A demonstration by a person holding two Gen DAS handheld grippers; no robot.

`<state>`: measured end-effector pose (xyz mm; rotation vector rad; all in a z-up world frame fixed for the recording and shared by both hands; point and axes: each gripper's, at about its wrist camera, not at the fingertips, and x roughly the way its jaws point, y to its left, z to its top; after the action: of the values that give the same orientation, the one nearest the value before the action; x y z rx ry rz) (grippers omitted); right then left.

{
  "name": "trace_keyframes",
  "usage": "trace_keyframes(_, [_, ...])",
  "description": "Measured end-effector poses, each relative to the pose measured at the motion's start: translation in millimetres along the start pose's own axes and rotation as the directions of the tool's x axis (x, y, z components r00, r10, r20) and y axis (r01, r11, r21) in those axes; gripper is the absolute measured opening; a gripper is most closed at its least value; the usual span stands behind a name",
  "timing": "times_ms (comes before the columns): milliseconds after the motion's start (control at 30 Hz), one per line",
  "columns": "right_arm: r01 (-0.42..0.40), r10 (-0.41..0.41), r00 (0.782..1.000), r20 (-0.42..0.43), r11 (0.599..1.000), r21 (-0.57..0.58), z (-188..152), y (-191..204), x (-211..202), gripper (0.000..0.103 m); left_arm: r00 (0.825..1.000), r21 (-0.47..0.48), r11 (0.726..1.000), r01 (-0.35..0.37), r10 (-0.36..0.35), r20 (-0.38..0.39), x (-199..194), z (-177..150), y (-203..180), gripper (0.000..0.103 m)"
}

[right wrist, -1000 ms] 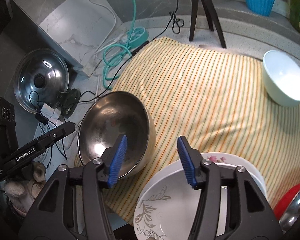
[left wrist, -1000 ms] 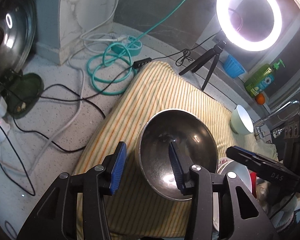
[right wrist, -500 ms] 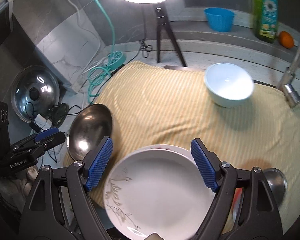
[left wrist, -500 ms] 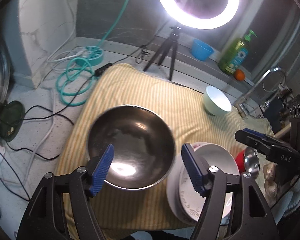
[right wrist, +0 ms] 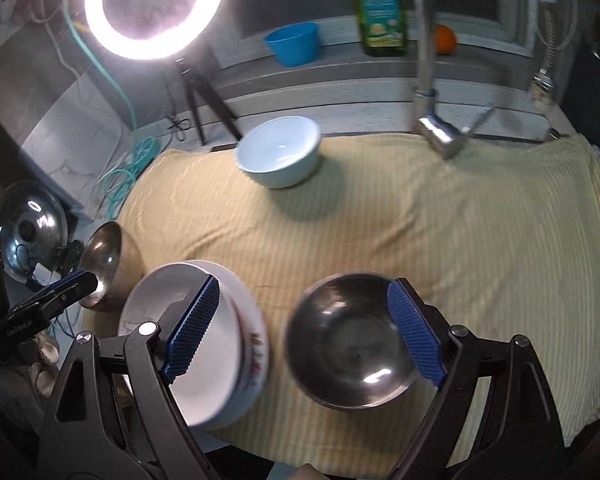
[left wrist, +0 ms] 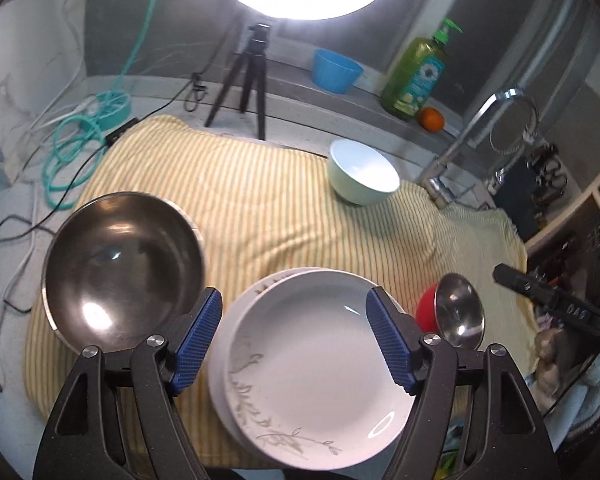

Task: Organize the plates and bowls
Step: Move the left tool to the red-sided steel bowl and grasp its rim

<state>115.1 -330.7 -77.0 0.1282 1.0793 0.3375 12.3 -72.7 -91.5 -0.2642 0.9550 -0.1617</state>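
I read the scene from left to right. The large steel bowl [left wrist: 122, 276] rests on the left edge of the striped yellow cloth [left wrist: 260, 200], just beside my left gripper [left wrist: 294, 338] on its left. That gripper's fingers are spread wide and hold nothing; the stack of white plates [left wrist: 312, 368] lies directly beneath them, between the two blue pads. To the right of the plates sits the small steel bowl [right wrist: 350, 344], which lies between the spread, empty fingers of my right gripper [right wrist: 306, 332]; I cannot tell whether the pads touch its rim. A red item [left wrist: 426, 306] shows partly behind this bowl. The white ceramic bowl [left wrist: 362, 172] stands farther back on the cloth, well apart from both grippers, near the faucet [left wrist: 452, 160].
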Motion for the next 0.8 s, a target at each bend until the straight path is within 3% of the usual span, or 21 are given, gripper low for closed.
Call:
trace_keyframes(200, [0.063,-0.064,0.998,0.028,0.997,0.036,-12.5,-43.7,-15.7,0.086,0.997,0.069,0.996,0.055,-0.052,-0.050,23.2,-5.6,-41.6,0.056])
trace_keyframes(433, [0.062,-0.060,0.998,-0.030,0.997,0.052,-27.6,-73.6,-7.4,0.052,0.982,0.102,0.984,0.148,-0.133,-0.136,52.1,-14.9,-82.2,0.026])
trace_keyframes(533, [0.033,-0.028,0.998,-0.064,0.997,0.073,-34.1,-83.0,-0.6,0.044,0.971,0.097,0.977,0.187,-0.169,-0.171,63.3,-17.0,-96.1,0.025])
trace_keyframes(800, [-0.004,0.017,0.994,-0.107,0.992,0.124,-41.9,-99.9,10.9,0.037,0.949,0.088,0.967,0.240,-0.214,-0.230,85.6,-22.2,-117.5,0.025])
